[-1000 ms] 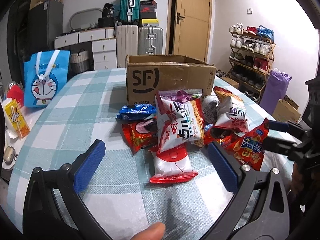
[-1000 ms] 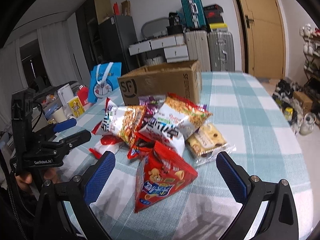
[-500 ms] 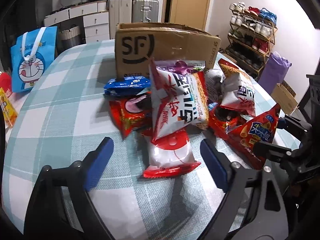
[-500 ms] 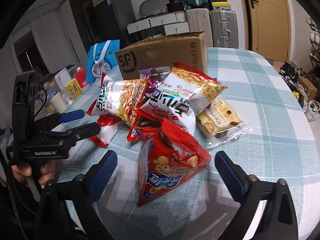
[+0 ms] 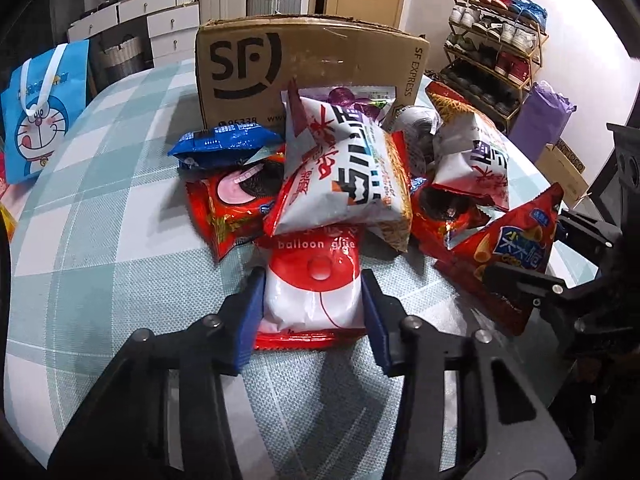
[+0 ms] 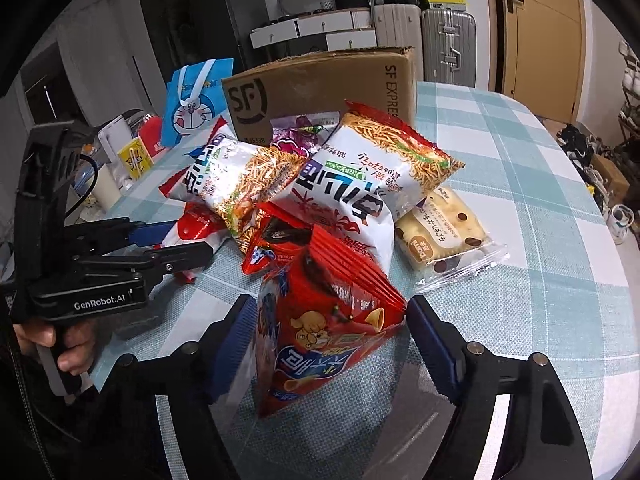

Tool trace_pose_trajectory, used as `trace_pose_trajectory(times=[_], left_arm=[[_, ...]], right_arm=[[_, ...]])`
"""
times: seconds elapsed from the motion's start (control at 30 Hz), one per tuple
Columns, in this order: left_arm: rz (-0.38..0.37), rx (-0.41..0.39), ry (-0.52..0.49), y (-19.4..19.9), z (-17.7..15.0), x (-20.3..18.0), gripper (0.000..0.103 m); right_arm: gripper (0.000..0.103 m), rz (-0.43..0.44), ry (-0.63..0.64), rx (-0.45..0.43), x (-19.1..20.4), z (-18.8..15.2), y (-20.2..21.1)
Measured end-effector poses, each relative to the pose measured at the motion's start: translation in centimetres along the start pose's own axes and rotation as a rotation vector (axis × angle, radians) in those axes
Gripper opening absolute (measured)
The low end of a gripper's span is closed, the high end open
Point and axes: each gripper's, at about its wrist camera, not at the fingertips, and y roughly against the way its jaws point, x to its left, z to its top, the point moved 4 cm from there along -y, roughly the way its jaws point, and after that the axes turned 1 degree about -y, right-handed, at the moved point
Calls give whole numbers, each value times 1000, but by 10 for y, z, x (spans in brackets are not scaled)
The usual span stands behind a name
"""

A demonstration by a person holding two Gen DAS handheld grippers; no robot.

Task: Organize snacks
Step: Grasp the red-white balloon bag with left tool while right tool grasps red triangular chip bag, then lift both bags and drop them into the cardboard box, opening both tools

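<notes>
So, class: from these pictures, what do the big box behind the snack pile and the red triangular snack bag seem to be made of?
Box: brown cardboard, matt; frayed top edge and printed black logo suggest it.
Red triangular bag: probably plastic or foil film, glossy; it crinkles, shines and has a ridged sealed seam.

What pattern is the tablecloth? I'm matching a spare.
Pale teal-and-white check tablecloth, clearest in the right wrist view.

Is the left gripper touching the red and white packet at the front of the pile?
Touching. In the left wrist view, the closing left gripper has both blue pads against the sides of the red and white packet.
</notes>
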Motion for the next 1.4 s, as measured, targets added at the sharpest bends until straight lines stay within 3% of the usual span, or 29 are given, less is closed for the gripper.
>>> trace_pose_trajectory(times=[0.33,0.47,0.67,0.87,1.4], left_arm=[[-29,-15,13,24,-10,1,41],[-39,-33,17,35,-16,4,41],[-45,-72,12,56,-22,0,41],[-53,-131,10,83,-17,-3,41],[-15,-268,27,125,41,4,41]], right_arm=[[65,13,31,-17,4,-7,5],[54,39,27,-29,5,-11,11],[53,55,36,-59,11,-15,26],[53,70,31,-145,13,-8,54],[54,41,24,-289,4,57,87]])
